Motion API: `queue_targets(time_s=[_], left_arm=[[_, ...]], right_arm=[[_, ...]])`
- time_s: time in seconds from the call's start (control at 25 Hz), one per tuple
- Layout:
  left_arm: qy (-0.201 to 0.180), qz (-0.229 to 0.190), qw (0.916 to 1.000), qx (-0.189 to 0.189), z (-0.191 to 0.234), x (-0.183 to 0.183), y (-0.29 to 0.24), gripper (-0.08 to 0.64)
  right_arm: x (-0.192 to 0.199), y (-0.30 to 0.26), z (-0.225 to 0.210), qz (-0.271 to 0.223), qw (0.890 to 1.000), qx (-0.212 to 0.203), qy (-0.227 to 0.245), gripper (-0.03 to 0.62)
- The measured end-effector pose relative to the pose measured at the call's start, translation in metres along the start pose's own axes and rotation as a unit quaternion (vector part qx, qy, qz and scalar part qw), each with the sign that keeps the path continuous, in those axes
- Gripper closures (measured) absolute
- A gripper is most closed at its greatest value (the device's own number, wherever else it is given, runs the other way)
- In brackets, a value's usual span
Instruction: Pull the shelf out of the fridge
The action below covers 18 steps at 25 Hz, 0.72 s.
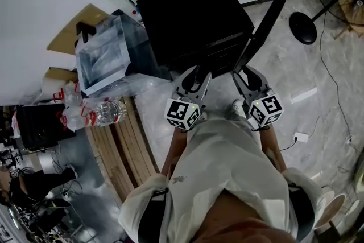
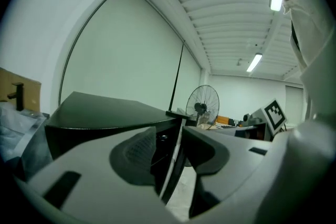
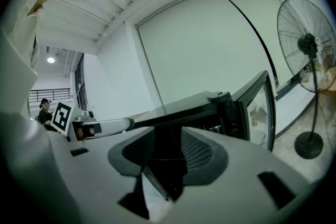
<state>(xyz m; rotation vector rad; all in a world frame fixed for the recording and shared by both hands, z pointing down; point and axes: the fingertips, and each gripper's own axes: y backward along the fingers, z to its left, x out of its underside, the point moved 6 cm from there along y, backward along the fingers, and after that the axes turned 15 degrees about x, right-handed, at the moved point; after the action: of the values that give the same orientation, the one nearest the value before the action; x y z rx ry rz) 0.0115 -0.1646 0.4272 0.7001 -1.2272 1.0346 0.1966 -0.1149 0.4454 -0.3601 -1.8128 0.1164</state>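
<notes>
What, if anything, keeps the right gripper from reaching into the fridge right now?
Probably nothing, so likely yes. The door stands swung wide open. The dark inside of the fridge shows straight ahead between the parted, empty jaws of the right gripper, and no object appears to sit in between.

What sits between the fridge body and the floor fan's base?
The open door of the fridge, standing edge-on, then bare floor up to the fan base. Clearest in the head view; the right gripper view shows the same order.
</notes>
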Motion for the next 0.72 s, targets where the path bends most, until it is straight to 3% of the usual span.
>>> queue_targets(time_s=[0.4,0.72], left_arm=[[0.029,-0.013,0.9927,-0.117,-0.014,0.021,-0.012,0.400],[0.062,-0.014,0.9851,-0.160,-0.020,0.039,-0.023,0.403]], right_arm=[[0.006,-0.026,-0.024,0.053,0.992,-0.117,0.013,0.448],[0.021,-0.038,-0.036,0.079,0.984,-0.158,0.009,0.451]])
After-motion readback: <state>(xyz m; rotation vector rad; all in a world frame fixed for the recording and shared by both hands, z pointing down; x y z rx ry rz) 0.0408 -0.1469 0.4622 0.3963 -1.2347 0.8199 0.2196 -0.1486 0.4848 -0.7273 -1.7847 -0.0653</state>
